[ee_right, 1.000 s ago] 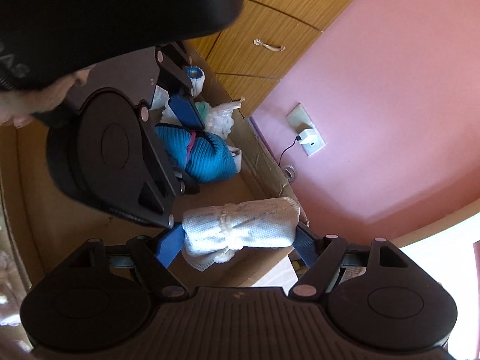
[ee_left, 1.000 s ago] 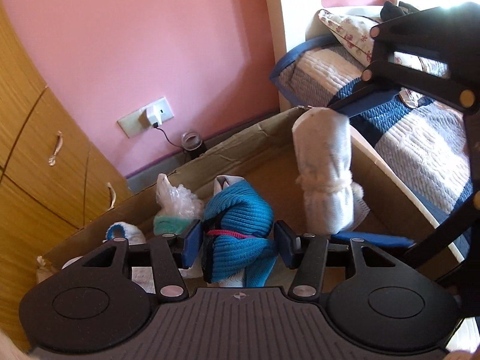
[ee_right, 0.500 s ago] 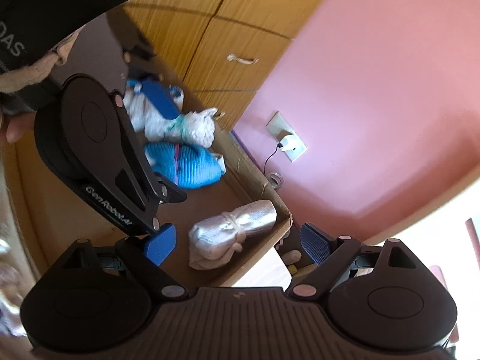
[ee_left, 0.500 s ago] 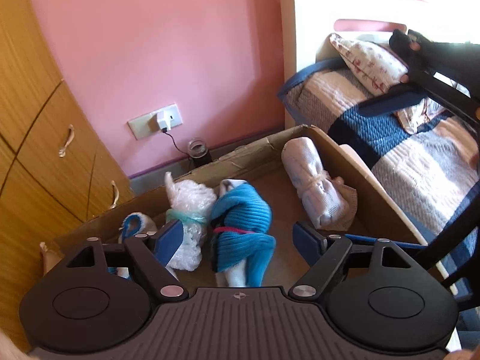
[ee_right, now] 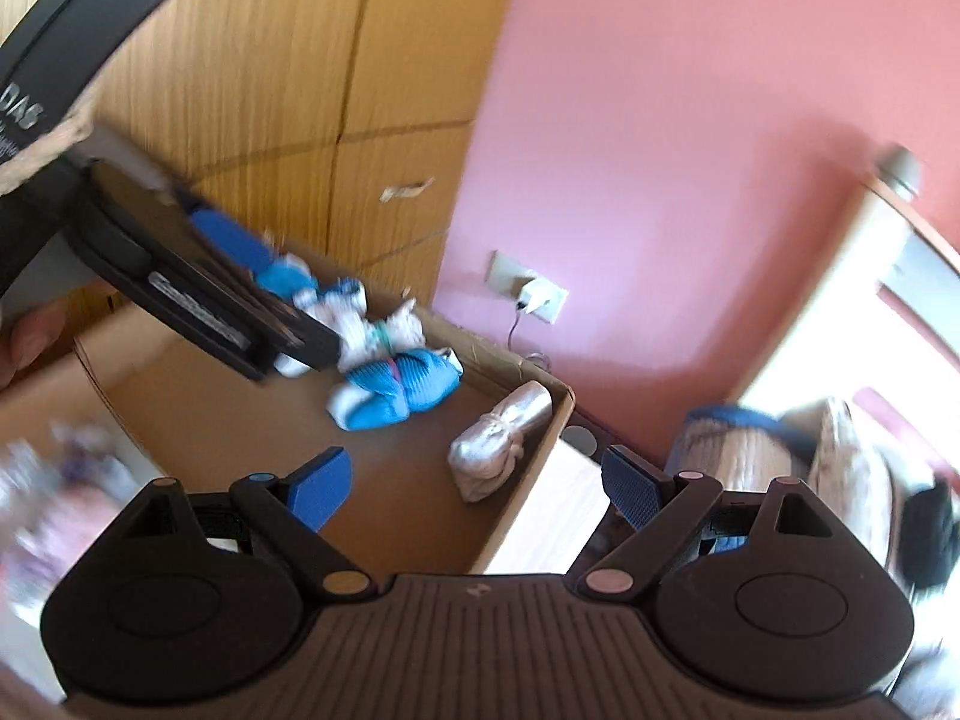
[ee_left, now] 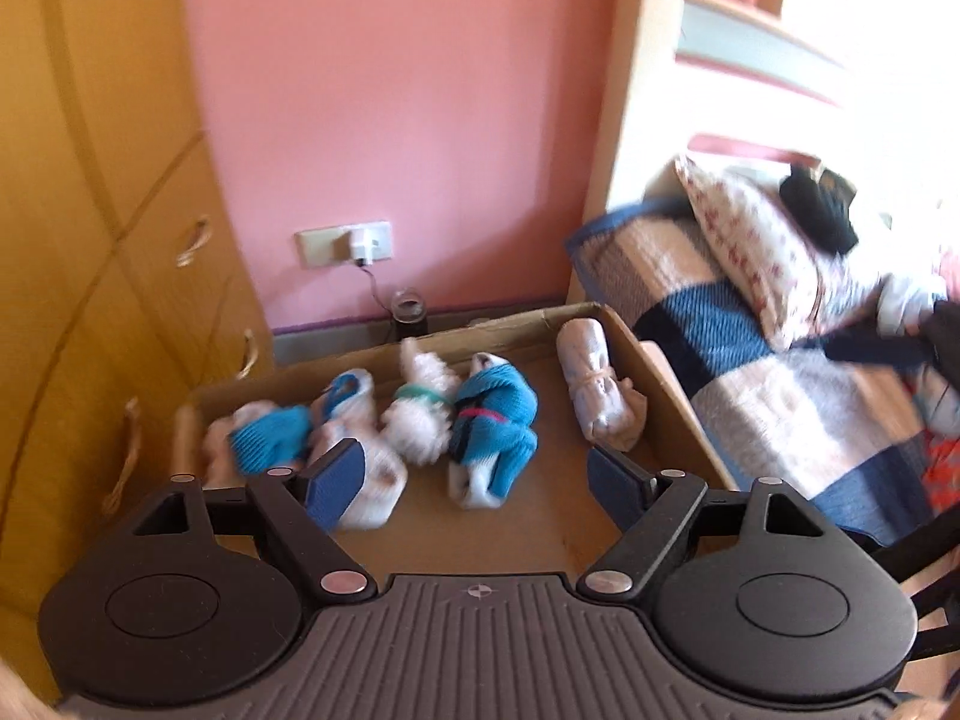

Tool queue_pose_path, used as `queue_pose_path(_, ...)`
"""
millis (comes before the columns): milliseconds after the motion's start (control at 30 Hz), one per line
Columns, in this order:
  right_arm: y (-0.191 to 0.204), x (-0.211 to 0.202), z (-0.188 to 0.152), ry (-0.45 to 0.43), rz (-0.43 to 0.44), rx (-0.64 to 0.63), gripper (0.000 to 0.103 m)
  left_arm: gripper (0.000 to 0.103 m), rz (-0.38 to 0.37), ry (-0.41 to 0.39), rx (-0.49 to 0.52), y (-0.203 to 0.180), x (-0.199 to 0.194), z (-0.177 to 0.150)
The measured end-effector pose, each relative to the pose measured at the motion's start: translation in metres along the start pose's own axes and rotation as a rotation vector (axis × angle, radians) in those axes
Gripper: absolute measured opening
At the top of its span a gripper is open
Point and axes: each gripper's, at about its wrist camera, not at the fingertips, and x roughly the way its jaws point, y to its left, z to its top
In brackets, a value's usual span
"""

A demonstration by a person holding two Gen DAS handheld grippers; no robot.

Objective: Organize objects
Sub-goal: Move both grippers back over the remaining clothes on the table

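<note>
A cardboard box holds several rolled sock bundles in a row. A blue bundle lies in the middle, a white fluffy one to its left, and a white tied bundle against the right wall. My left gripper is open and empty, raised above the box's near side. My right gripper is open and empty, raised over the box, with the white bundle and blue bundle below it. The left gripper shows at the upper left of the right wrist view.
A bed with a striped quilt and a floral pillow stands to the right of the box. A wooden wardrobe is on the left. A wall socket with a charger and a small jar are behind the box.
My left gripper let go of the blue bundle and my right let go of the white bundle. Both bundles now lie in the box. Both grippers opened and drew up and back.
</note>
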Motion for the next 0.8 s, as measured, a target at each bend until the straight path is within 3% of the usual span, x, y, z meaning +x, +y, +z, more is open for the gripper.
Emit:
queue_pose_path(200,0.034,-0.067,-0.043,-0.057,-0.002,0.190,0.096,0.094,0.040,-0.053,-0.119,0.024,-0.085,-0.060)
queue_pose_path(333,0.065,-0.079,-0.072,-0.036,0.010,0.277,0.097,0.099,0.114,-0.064,-0.160,0.034,-0.124,-0.123)
queue_pose_path(467,0.092,-0.072,-0.093,0.018,0.039,0.329,0.097,0.100,0.180,-0.021,-0.164,0.036,-0.140,-0.181)
queue_pose_path(633,0.111,-0.081,-0.123,0.057,0.047,0.489,0.096,0.100,0.152,0.033,-0.182,0.034,-0.146,-0.226)
queue_pose_path(700,0.120,-0.080,-0.122,0.084,0.063,0.457,0.091,0.099,0.150,0.057,-0.168,0.032,-0.141,-0.234)
queue_pose_path(800,0.136,-0.084,-0.113,0.048,0.100,0.369,0.091,0.098,0.151,0.067,-0.183,0.038,-0.143,-0.242)
